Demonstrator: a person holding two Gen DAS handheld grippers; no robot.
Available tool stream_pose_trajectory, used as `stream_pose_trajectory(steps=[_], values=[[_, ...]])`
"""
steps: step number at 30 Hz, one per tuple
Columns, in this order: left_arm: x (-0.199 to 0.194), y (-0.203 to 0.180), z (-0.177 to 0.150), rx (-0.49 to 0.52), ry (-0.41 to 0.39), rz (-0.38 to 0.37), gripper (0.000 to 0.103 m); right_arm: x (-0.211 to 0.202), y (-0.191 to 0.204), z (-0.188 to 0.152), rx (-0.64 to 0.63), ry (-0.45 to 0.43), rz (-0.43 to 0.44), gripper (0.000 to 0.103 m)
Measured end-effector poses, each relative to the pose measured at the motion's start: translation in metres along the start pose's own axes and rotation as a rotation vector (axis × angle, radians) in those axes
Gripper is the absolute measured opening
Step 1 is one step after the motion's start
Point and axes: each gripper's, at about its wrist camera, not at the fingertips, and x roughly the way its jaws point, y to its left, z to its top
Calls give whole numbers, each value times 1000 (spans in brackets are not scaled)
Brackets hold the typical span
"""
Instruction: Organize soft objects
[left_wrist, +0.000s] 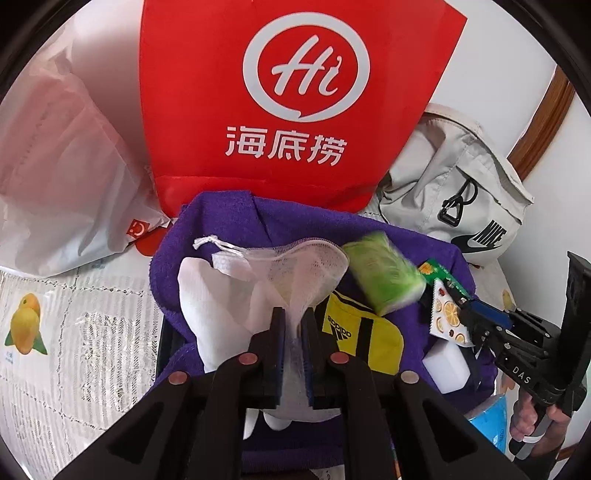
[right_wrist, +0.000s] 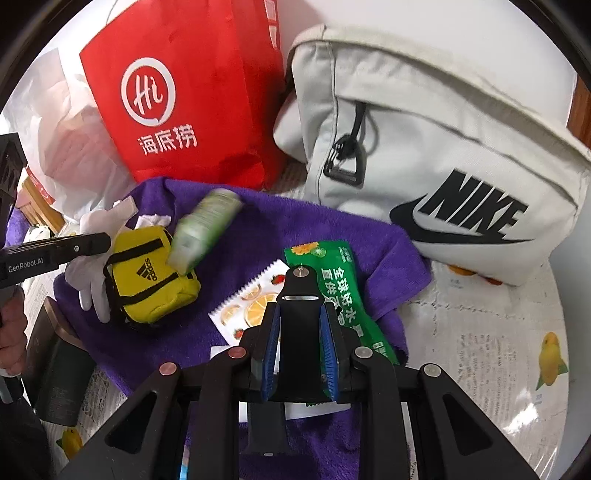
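A purple towel (left_wrist: 295, 221) covers a dark box and carries the loose items. My left gripper (left_wrist: 293, 317) is shut on a white mesh drawstring bag (left_wrist: 295, 266), which lies over a white glove (left_wrist: 218, 295). A green tissue pack (left_wrist: 384, 273) is blurred, in the air above a yellow Adidas pouch (left_wrist: 362, 332); both also show in the right wrist view: pack (right_wrist: 207, 225), pouch (right_wrist: 151, 280). My right gripper (right_wrist: 300, 321) is open and empty over a green snack packet (right_wrist: 332, 280) and a fruit-print sachet (right_wrist: 247, 302).
A red Haidilao bag (left_wrist: 295, 92) stands behind the towel. A grey Nike backpack (right_wrist: 443, 147) lies at the right and a white plastic bag (left_wrist: 62, 166) at the left. A white sponge block (left_wrist: 447, 369) and a blue pack (left_wrist: 491, 421) sit near the towel's right edge.
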Motion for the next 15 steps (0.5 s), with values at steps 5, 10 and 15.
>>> stream_pose_trajectory(steps=[5,10,15], values=[[2,-2,1,0,10,-2,22,1,-3,0,11,-3,19,23],[-3,-6,2,0,1,-20,48,-9,-7,-1,17,-16,52,33],[-11,-16,0,35,7,7,58,-28,-3,-3,0,-62,48,53]])
